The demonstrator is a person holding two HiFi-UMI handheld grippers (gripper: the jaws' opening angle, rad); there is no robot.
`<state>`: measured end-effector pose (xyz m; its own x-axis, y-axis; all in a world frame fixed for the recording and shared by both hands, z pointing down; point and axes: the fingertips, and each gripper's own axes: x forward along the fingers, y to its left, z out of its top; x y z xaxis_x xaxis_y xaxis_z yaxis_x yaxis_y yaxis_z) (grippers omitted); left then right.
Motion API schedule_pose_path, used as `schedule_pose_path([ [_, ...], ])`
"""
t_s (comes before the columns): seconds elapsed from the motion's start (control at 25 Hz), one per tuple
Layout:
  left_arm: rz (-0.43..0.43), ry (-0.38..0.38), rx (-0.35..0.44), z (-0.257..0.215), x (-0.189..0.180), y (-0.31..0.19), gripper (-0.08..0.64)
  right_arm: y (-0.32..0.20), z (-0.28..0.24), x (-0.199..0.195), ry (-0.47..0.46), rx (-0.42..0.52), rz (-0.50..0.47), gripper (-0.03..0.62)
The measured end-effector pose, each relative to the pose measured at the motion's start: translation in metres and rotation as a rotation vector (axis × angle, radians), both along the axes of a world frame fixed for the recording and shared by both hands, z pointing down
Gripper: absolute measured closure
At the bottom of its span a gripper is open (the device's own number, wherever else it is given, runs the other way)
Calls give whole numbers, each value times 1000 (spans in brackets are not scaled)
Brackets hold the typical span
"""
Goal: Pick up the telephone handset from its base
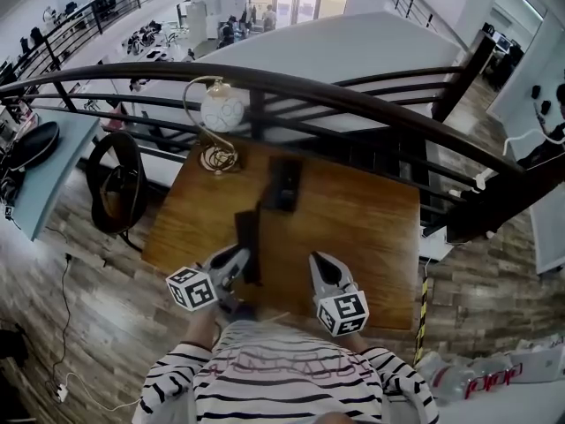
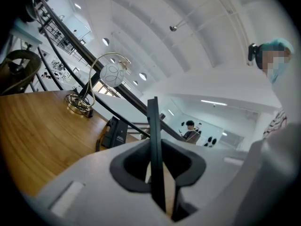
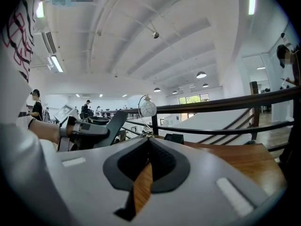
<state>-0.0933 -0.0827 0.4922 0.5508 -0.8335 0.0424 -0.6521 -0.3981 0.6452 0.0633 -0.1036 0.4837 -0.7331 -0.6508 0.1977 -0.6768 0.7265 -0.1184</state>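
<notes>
The black telephone handset (image 1: 249, 237) is off its base and hangs over the near part of the wooden table (image 1: 371, 237), with my left gripper (image 1: 240, 260) shut on it. In the left gripper view the handset (image 2: 153, 121) stands edge-on as a thin dark slab between the jaws of my left gripper (image 2: 154, 149). The black base (image 1: 283, 185) stands farther back on the table, and it shows as the base (image 2: 115, 132) and the base (image 3: 174, 138) in the two gripper views. My right gripper (image 1: 318, 261) (image 3: 149, 143) is shut and holds nothing, beside the handset on its right.
A gold-stemmed lamp with a white globe (image 1: 221, 109) (image 2: 112, 74) (image 3: 147, 108) stands at the table's far left corner. A dark curved railing (image 1: 353, 95) runs just behind the table. A black round chair (image 1: 116, 184) sits left of the table.
</notes>
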Motion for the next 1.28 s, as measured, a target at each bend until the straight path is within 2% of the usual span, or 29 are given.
schedule_pose_path([
  [0.52,-12,-8,-22,8,2,21,488,14,11,6,19,-28,3,591],
  [1.28,12,-16,-30,8,-2,16,488,8,10,-3,38,-28,-5,591],
])
